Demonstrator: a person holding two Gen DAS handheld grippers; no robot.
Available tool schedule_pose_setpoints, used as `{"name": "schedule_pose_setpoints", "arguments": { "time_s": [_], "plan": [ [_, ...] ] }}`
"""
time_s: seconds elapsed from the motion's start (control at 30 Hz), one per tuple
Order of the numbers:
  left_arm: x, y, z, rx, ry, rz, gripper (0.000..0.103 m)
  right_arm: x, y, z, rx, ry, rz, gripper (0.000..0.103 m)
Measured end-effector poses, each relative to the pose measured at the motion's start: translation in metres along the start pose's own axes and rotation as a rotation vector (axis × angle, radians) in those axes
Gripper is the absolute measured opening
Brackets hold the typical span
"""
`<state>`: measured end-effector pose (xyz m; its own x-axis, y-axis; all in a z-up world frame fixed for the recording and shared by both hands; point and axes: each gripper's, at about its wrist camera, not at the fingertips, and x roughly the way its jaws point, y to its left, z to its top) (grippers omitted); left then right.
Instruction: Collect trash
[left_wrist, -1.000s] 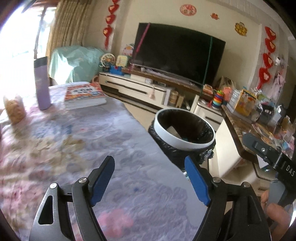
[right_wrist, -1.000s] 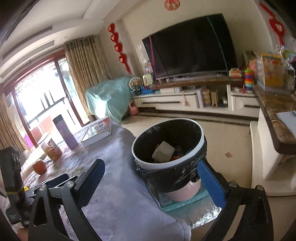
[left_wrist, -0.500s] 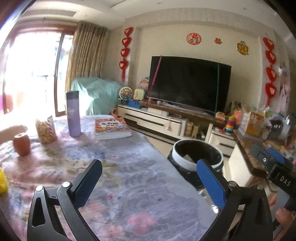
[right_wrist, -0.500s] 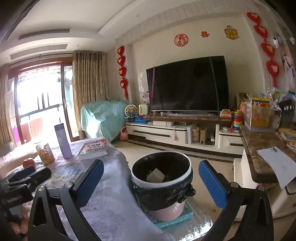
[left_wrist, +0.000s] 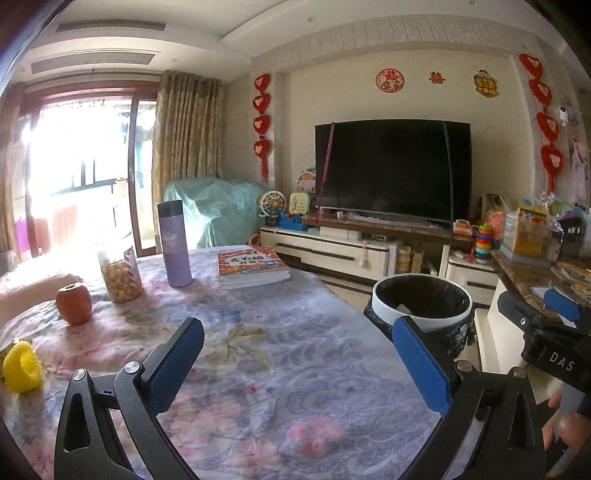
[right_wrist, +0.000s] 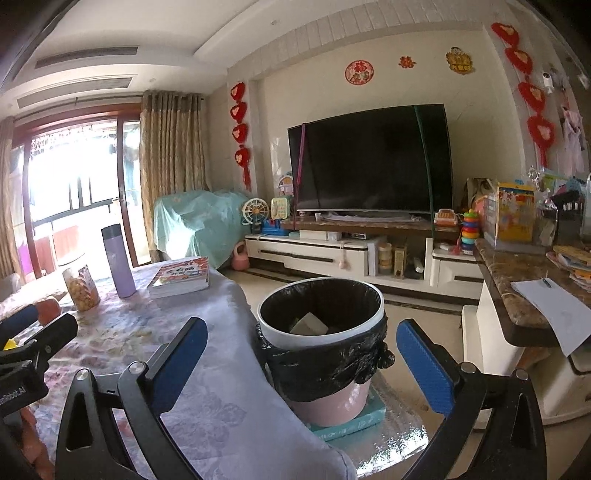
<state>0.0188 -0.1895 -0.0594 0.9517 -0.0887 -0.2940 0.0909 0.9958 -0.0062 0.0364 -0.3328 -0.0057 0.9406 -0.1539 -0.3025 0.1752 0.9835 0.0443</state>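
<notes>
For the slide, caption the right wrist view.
Open right gripper faces the lined trash bin beside the floral-clothed table.

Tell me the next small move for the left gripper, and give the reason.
Probably swing the left gripper left toward the yellow ring-shaped thing at the table's edge: both grippers are open and empty, the bin already holds trash, and it looks the likeliest trash left.

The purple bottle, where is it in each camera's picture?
Left wrist view: the purple bottle stands upright left of centre, between the snack jar and the book.
Right wrist view: far left, same neighbours.
Shared landmark: the book just right of it.
</notes>
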Motion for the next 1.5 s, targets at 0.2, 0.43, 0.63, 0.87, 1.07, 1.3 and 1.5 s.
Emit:
{"name": "schedule_pose_setpoints", "arguments": {
  "time_s": [0.2, 0.43, 0.63, 0.87, 1.07, 1.3, 1.5],
  "plan": [
    [0.008, 0.006, 0.003, -0.007, 0.010, -0.003, 0.102, -0.001, 0.001, -0.001, 0.007, -0.007, 0.008, 0.103],
    [0.009, 0.009, 0.003, -0.011, 0.009, -0.004, 0.102, -0.002, 0.003, -0.001, 0.012, -0.009, 0.017, 0.103],
    [0.013, 0.011, 0.004, -0.006, 0.015, -0.004, 0.102, -0.003, 0.002, -0.001, 0.016, -0.010, 0.023, 0.103],
    [0.013, 0.013, 0.002, 0.001, 0.005, -0.008, 0.102, -0.006, 0.002, 0.001, 0.020, -0.019, 0.030, 0.103],
    [0.015, 0.015, 0.000, 0.005, 0.006, -0.010, 0.102, -0.006, 0.003, 0.001, 0.019, -0.020, 0.031, 0.103],
    [0.014, 0.014, -0.003, -0.001, 0.009, -0.016, 0.102, -0.009, 0.003, 0.003, 0.022, -0.021, 0.034, 0.103],
    [0.014, 0.015, -0.002, 0.002, 0.006, -0.017, 0.102, -0.009, 0.003, 0.004, 0.017, -0.020, 0.034, 0.103]
  ]
}}
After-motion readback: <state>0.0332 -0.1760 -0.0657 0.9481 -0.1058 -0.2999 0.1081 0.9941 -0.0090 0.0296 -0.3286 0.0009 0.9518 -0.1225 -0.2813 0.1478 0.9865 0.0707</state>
